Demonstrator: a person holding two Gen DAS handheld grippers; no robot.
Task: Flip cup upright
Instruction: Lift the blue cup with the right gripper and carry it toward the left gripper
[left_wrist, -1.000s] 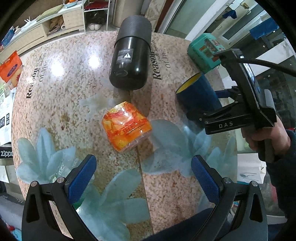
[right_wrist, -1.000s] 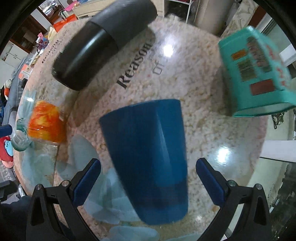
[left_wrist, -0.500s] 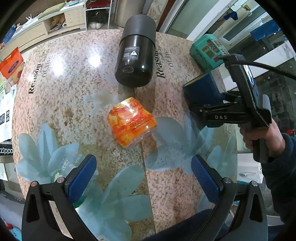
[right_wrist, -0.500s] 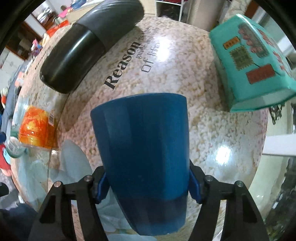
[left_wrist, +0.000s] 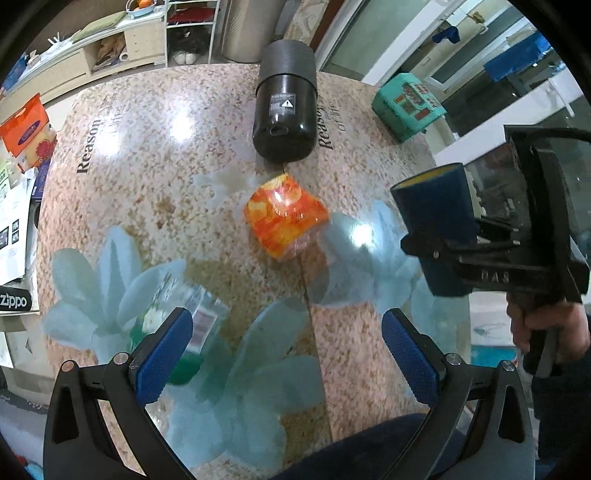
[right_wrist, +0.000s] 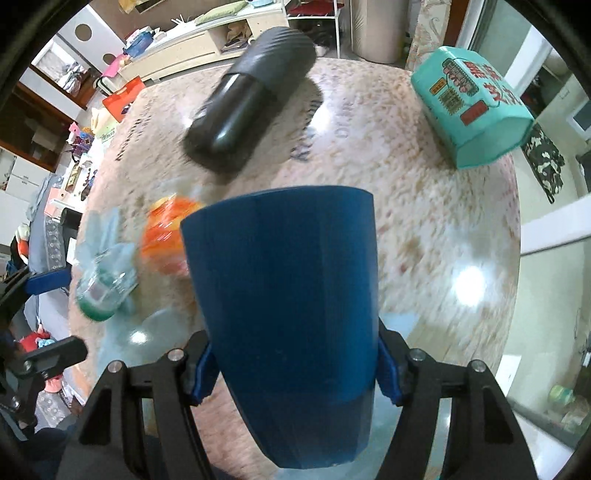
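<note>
gripping the blue cup near its base, right gripper closed on it; rim tilted up-left, off table; left gripper wide, empty

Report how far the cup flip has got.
Done: the right gripper is shut on the blue cup, and in the left wrist view the cup is off the table, rim uppermost and tilted. In hand: turning it upright. Left: level it, set it down on its base and let go. The left gripper is open and holds nothing.
</note>
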